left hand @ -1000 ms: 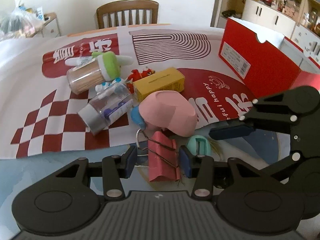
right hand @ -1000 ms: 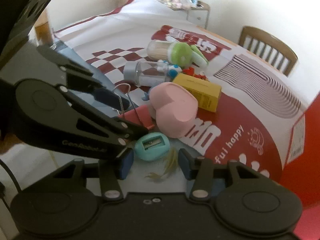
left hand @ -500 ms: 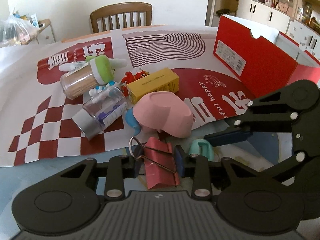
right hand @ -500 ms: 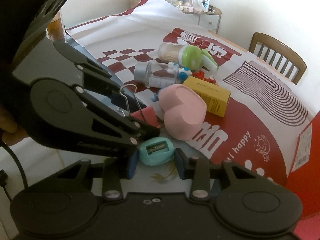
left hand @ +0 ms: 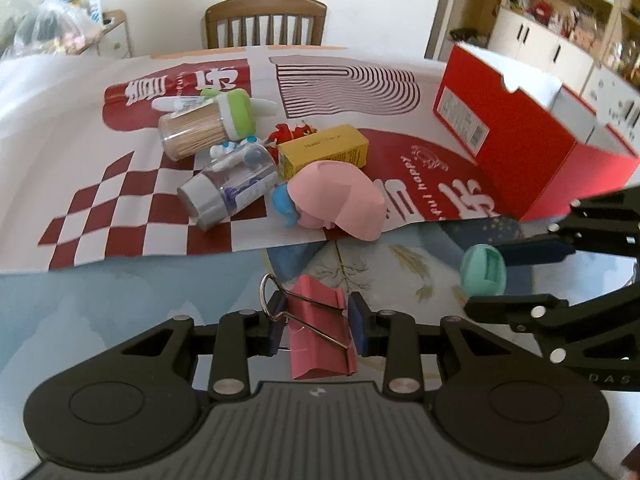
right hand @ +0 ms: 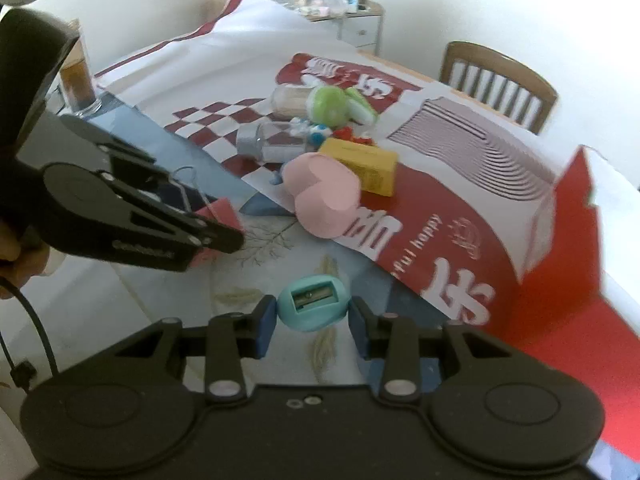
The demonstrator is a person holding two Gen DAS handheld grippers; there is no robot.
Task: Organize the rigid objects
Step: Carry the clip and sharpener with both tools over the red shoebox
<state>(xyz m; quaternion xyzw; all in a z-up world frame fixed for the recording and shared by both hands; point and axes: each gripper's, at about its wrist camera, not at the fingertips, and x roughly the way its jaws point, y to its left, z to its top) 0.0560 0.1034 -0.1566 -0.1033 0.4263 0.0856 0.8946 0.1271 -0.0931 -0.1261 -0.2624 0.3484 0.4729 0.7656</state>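
Pink binder clip [left hand: 320, 320] is pinched in my left hand-held gripper [left hand: 318, 330], pads pressed on its two sides, wire handles sticking out up-left. My right hand-held gripper [right hand: 310, 320] is clamped on the little teal pencil sharpener [right hand: 312, 308], blade slot facing up at me. Both look lifted clear of the glassy blue surface [left hand: 120, 292], so I'd say the pickup is done and the carry is the step in hand.

Just past them sits the rest of the pile on the red and white cloth [left hand: 132, 200]: a pink heart-shaped box [left hand: 340, 208], a clear bottle with a grey cap [left hand: 228, 192], a yellow carton [left hand: 324, 150], then the toothpick jar with the green lid [left hand: 208, 124]. Further right is the open red shoebox [left hand: 520, 140], which I'm guessing is where things go.

My tip for this bit: keep both grips firm, since the sharpener is rounded and could squirt out. Carry high enough to clear the box wall, and bring one hand in at a time so the grippers don't bump.
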